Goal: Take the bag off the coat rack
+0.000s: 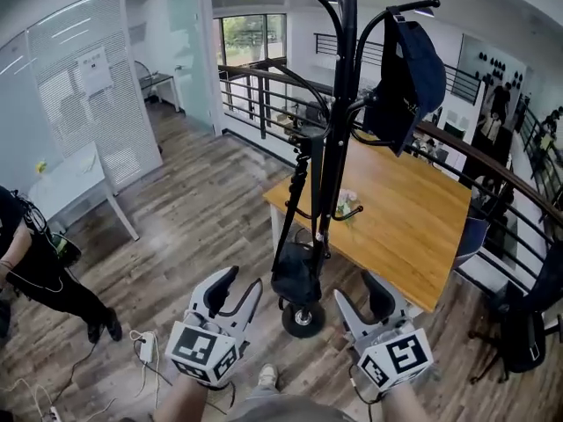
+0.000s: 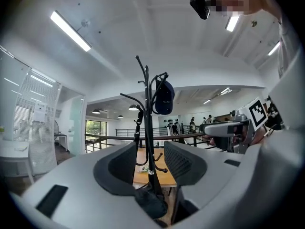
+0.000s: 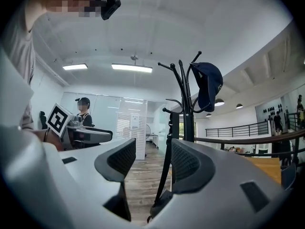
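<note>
A black coat rack (image 1: 339,104) stands right in front of me. A small black bag (image 1: 296,275) hangs low on it by a long strap (image 1: 295,192) from a hook. A navy cap (image 1: 406,77) hangs on an upper hook. My left gripper (image 1: 237,290) is open and empty, just left of the bag. My right gripper (image 1: 361,295) is open and empty, just right of it. In the left gripper view the bag (image 2: 151,202) shows low between the jaws of that gripper (image 2: 150,163). In the right gripper view the strap (image 3: 167,166) runs between the jaws of that gripper (image 3: 152,163).
A wooden table (image 1: 413,218) stands behind the rack, with a black railing (image 1: 264,95) beyond it. A person (image 1: 35,271) stands at the left near a white table (image 1: 70,178). Cables (image 1: 145,350) lie on the floor. A dark chair (image 1: 528,323) is at the right.
</note>
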`<action>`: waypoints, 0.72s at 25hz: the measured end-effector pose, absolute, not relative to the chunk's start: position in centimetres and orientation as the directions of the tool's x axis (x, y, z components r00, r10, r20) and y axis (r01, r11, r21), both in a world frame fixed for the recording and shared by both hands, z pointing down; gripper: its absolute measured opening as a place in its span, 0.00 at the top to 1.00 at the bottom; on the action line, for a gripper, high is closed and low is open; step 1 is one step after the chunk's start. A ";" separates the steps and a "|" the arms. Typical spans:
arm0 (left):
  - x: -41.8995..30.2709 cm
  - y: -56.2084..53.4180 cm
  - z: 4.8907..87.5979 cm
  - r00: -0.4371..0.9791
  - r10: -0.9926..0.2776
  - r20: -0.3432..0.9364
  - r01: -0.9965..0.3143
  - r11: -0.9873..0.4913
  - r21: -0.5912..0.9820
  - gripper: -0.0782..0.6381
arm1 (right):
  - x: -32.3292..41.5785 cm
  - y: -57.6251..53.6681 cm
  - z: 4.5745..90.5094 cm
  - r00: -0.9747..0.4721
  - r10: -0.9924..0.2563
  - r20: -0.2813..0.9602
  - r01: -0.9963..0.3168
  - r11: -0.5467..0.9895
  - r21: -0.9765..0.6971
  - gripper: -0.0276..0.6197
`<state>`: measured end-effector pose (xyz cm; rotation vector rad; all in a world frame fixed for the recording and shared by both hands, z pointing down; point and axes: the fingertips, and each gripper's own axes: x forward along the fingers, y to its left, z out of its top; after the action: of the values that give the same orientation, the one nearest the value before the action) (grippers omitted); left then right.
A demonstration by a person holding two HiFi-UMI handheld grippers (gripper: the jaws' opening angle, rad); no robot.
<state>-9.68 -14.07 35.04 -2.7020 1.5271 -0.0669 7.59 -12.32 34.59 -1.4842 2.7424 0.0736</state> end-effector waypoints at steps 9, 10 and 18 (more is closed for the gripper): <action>-9.4 -25.2 35.3 0.661 -0.749 0.036 -0.747 -0.662 -0.064 0.62 | 4.9 -22.1 34.3 -0.444 -0.895 -0.033 -0.895 0.443 0.043 0.60; -9.1 -26.4 35.4 0.676 -0.736 0.034 -0.733 -0.676 -0.069 0.62 | 4.8 -23.2 34.4 -0.433 -0.901 -0.030 -0.901 0.432 0.037 0.60; -5.8 -33.6 36.3 0.774 -0.631 0.043 -0.628 -0.775 -0.062 0.62 | 4.2 -29.6 35.4 -0.344 -0.939 -0.008 -0.939 0.343 0.018 0.60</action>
<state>-5.77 -33.59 36.25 -2.9172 1.0361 -0.0954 4.21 -29.62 35.44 -1.8020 2.5778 0.0299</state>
